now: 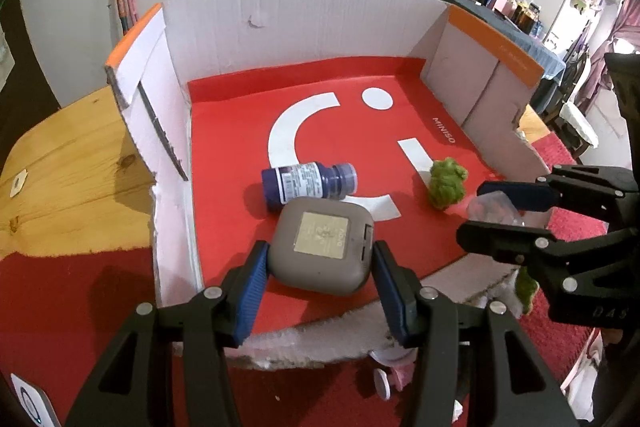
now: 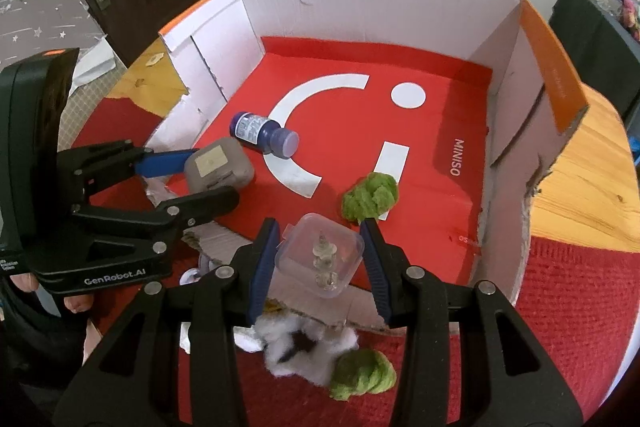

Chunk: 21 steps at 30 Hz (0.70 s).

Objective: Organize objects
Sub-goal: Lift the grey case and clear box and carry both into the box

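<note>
Two grips held | left gripper (image 1: 318,269) clamped the grey case (image 1: 323,246) | right gripper (image 2: 319,257) pinched the clear box (image 2: 320,254) | both over the red-floored carton (image 2: 436,187)

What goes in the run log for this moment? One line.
left hand-held gripper: holds grey case | right hand-held gripper: holds clear plastic box | over cardboard tray

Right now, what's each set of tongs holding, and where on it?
Left tongs clamp the grey case by its two opposite sides. Right tongs clamp the clear plastic box by its opposite sides too.
</note>
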{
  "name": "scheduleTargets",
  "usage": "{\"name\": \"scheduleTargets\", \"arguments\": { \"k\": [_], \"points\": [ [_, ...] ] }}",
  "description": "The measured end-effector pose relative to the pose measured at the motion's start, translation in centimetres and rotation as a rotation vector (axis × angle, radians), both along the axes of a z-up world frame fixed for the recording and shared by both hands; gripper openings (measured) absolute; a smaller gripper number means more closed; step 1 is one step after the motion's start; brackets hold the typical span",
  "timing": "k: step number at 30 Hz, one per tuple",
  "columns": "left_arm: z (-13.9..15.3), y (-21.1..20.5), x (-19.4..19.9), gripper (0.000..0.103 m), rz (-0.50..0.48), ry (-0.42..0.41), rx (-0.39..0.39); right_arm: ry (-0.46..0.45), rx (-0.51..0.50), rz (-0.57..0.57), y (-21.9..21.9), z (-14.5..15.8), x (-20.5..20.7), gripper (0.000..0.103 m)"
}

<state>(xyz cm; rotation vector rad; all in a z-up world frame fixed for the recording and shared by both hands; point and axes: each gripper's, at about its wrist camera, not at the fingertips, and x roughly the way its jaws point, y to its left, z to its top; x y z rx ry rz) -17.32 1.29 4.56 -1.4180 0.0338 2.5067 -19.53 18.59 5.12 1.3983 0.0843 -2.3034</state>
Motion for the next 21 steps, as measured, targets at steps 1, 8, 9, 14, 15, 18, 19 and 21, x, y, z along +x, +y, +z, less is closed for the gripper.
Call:
{"name": "scheduleTargets", "arguments": {
  "k": [1,8,9,14,15,18,19,21],
  "points": [
    [0.0,0.0,-0.1,0.054,-0.003,-0.001,0.000,-0.005,0.001,0.002,0.0,-0.1,-0.1,0.040],
    [-0.5,0.8,-0.8,0.054,-0.025,-0.015,-0.008,-0.025,-0.002,0.008,0.0,-1.0,-0.7,0.040],
    [-0.6,1.0,-0.8,0.054,-0.028,-0.017,-0.008,-0.027,-0.002,0.005,0.0,-1.1,-0.9,0.040],
    [-1.0,1.2,-1.4,0.054,-0.024,-0.021,-0.001,-0.015,0.004,-0.014,0.4,-1.4,-1.3,0.040],
    [-1.0,1.2,-1.4,0.054,-0.021,-0.020,-0.001,-0.010,0.005,-0.016,0.4,-1.4,-1.4,0.040],
    [-1.0,1.2,-1.6,0.054,-0.010,-0.011,-0.010,0.008,0.019,-0.022,0.2,-1.5,-1.6,0.040],
    [-1.1,1.1,-1.7,0.054,-0.006,-0.009,-0.011,0.015,0.025,-0.023,0.2,-1.5,-1.6,0.040],
    [-1.2,1.0,-1.8,0.054,0.003,-0.005,-0.019,0.028,0.043,-0.028,0.0,-1.7,-1.7,0.040]
  ]
}}
